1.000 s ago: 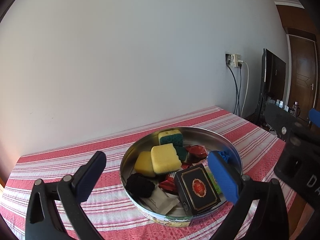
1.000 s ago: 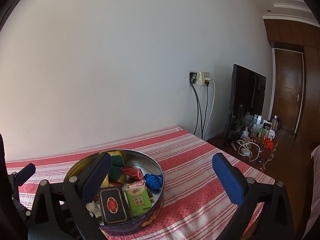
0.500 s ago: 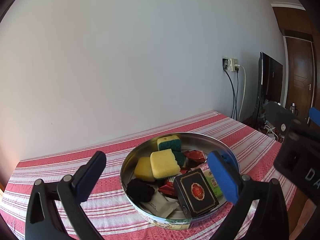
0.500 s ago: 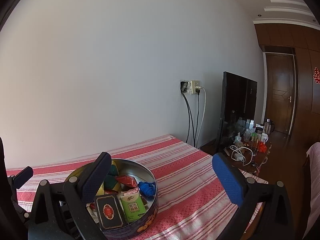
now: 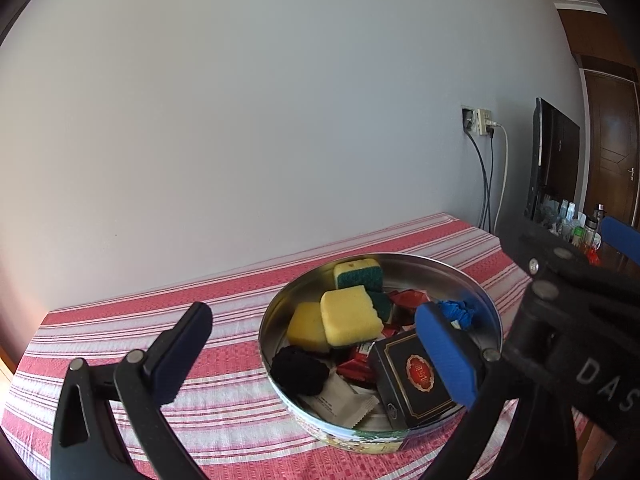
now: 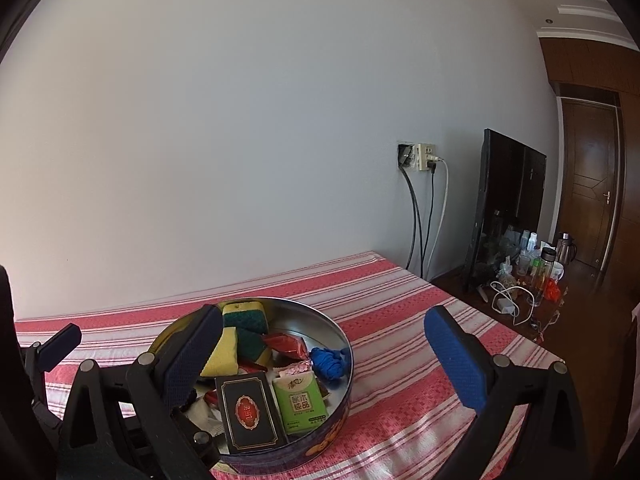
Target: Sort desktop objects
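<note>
A round metal tin [image 5: 486, 300] [image 6: 340, 340] sits on the red striped tablecloth. It holds yellow-green sponges [image 5: 350, 314] [image 6: 244, 316], a black playing-card box [image 5: 412, 380] [image 6: 248, 412], a green tissue pack [image 6: 300, 402], red candy wrappers [image 6: 286, 344], a blue cord bundle [image 5: 456, 310] [image 6: 328, 360], a black scrunchie [image 5: 298, 370] and a white sachet [image 5: 340, 402]. My left gripper [image 5: 312, 356] is open and empty, held above the tin's near left side. My right gripper [image 6: 324, 364] is open and empty, above the tin's right side.
The striped tablecloth [image 5: 224, 308] [image 6: 404, 308] meets a white wall at the back. A wall socket with cables [image 6: 420, 160], a dark TV [image 6: 512, 200] and a side table with bottles [image 6: 536, 272] stand to the right, past the table's edge.
Both wrist views shifted slightly, tilting up and then back down toward the tin. Both grippers stay open and empty; the tin's contents are unmoved.
</note>
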A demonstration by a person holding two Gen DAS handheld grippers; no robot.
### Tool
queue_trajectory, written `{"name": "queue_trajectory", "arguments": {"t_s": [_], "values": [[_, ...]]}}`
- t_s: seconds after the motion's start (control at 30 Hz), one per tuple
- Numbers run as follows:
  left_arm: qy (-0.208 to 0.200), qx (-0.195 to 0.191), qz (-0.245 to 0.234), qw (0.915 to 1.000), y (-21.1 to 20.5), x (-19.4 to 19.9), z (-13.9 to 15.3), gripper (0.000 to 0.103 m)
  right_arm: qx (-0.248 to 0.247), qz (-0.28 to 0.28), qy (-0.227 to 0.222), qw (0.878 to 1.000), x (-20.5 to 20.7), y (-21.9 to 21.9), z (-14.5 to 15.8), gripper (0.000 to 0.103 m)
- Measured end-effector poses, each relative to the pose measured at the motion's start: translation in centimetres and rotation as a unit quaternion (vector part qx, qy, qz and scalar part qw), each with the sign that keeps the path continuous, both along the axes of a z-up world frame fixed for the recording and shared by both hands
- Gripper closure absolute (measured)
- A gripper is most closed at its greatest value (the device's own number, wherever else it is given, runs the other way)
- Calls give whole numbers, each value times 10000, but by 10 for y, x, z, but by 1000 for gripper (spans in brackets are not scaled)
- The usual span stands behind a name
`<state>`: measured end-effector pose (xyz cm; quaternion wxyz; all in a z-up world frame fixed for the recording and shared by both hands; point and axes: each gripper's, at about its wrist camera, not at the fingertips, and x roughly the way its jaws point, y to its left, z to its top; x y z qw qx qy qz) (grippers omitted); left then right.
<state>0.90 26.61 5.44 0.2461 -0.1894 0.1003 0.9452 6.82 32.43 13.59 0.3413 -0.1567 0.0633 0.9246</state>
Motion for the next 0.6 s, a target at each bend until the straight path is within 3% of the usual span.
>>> {"name": "queue_trajectory", "arguments": {"t_s": [0.23, 0.6], "values": [[-35, 59, 294, 9995, -14, -9, 2, 0, 7, 331, -94, 9994, -13, -8, -4, 1], [8, 5, 277, 9996, -10, -5, 3, 0, -35, 419, -17, 9991, -10, -6, -2, 1]]}}
